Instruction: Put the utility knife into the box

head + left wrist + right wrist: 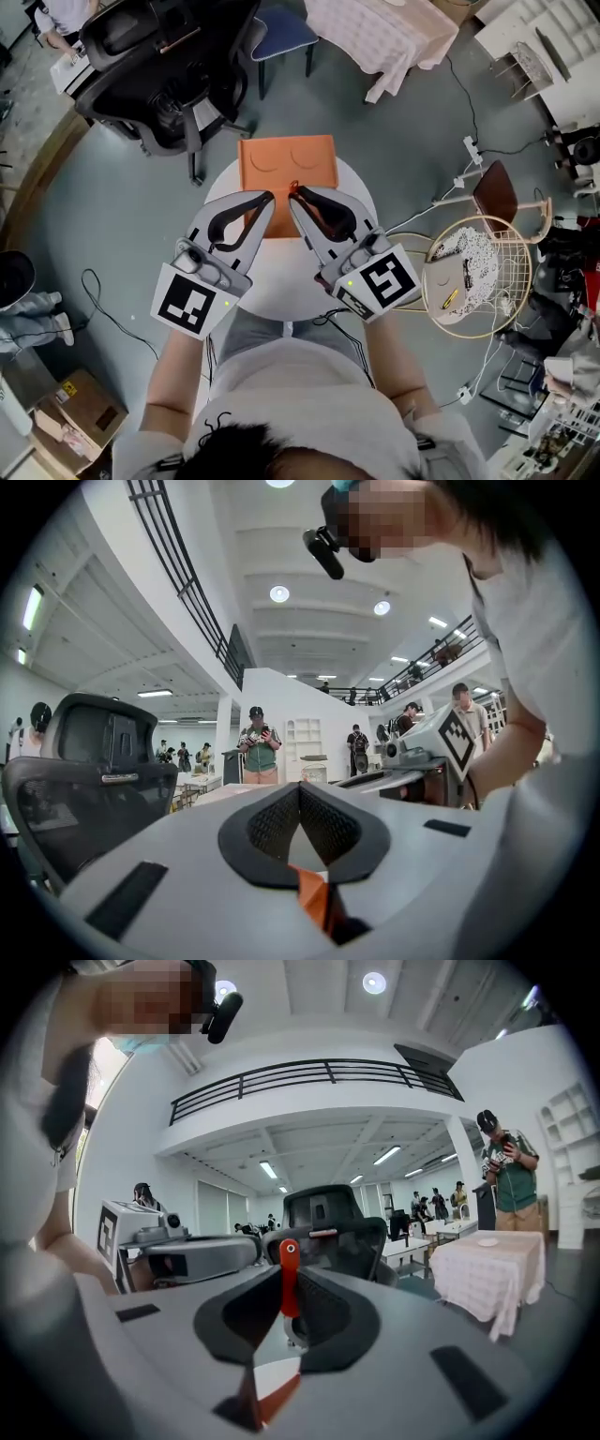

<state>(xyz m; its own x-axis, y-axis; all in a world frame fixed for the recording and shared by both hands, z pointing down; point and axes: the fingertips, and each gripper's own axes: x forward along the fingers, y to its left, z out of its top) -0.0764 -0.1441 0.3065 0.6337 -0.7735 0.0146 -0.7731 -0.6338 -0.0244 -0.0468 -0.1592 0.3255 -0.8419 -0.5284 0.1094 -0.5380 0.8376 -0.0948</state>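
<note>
An orange box (287,161) lies closed on the far side of a small round white table (281,281). My right gripper (294,193) is held above the box's near edge, shut on the red utility knife (293,187). In the right gripper view the knife (289,1279) stands upright between the jaws, its red end sticking out past them. My left gripper (268,197) hovers close beside the right one, its tips together with nothing between them. A bit of the orange box (314,892) shows under the left jaws.
A black office chair (159,66) stands beyond the table on the left. A round wire basket table (478,277) with small items is at the right, a cloth-covered table (380,33) farther back. Cables run over the floor; a cardboard box (80,412) sits lower left.
</note>
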